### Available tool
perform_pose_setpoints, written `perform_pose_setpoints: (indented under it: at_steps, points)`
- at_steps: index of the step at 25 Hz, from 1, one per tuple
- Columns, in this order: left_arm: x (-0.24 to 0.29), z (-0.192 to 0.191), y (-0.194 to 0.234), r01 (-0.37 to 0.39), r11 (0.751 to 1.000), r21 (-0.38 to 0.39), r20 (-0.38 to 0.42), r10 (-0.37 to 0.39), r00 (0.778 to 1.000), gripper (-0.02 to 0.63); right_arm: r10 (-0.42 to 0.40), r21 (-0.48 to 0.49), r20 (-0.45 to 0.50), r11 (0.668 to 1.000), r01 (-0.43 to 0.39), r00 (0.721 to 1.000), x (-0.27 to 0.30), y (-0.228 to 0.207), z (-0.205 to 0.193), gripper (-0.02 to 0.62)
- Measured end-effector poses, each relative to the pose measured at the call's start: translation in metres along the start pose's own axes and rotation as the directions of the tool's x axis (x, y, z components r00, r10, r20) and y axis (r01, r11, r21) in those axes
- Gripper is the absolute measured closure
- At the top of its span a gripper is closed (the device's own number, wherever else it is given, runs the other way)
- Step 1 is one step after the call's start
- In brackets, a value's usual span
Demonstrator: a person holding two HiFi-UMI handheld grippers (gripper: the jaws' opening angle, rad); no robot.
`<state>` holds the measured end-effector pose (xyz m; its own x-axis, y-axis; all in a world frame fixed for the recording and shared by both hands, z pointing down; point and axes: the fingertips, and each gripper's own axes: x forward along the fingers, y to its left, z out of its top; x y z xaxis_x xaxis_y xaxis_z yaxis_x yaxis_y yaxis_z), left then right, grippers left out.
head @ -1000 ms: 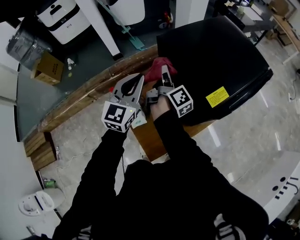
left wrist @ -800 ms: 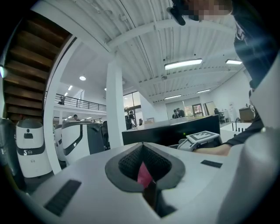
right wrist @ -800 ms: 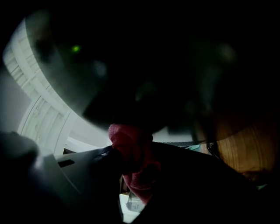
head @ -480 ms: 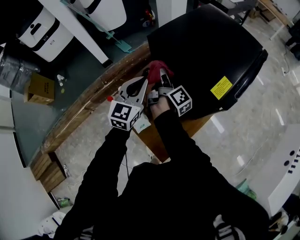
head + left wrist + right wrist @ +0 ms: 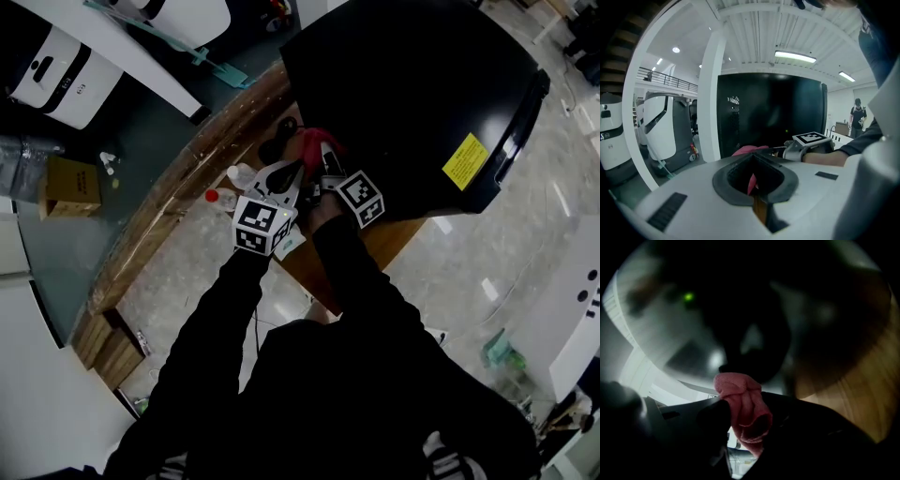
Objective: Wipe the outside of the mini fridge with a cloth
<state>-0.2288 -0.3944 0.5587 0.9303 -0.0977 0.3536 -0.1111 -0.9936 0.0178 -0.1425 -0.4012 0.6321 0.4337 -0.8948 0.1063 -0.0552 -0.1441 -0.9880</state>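
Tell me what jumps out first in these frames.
A big black mini fridge fills the head view's upper right, with a yellow label near its right edge. Close up against its left side, the right gripper is clamped on a bunched pink cloth.

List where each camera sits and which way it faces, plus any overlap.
Head view: on the person's head, looking steeply down at the mini fridge on the wooden table; black sleeves, left gripper and right gripper show.
Left gripper view: rides the left gripper, faces the mini fridge's dark side; own shut jaws low in frame, right gripper beyond.
Right gripper view: rides the right gripper, close against the mini fridge; own jaws clamp the pink cloth.
Shared: all three show the pink cloth and mini fridge.
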Motion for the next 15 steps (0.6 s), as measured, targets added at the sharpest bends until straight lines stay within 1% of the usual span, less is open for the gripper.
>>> perform_pose_setpoints:
  at_steps: [4,8,10,15]
  points:
    - [0.02,-0.029,0.004,0.023,0.999,-0.032,-0.06,-0.025,0.998,0.6,-0.05,-0.006,-0.005,0.999,0.05,0.999,0.005,-0.037,-0.003,0.44]
    - [0.039,-0.054,0.005,0.035,0.999,-0.037,-0.113,-0.039,0.993,0.6,-0.101,0.001,-0.012,0.995,0.101,0.995,0.007,-0.074,-0.004,0.44]
    - [0.047,-0.064,0.002,0.045,0.998,-0.042,-0.139,-0.05,0.989,0.6,-0.129,0.013,-0.012,0.992,0.129,0.992,0.006,-0.09,-0.005,0.44]
    - [0.06,-0.083,-0.001,0.052,0.994,-0.094,-0.182,-0.068,0.981,0.6,-0.196,0.051,-0.006,0.979,0.196,0.981,0.006,-0.129,-0.008,0.442]
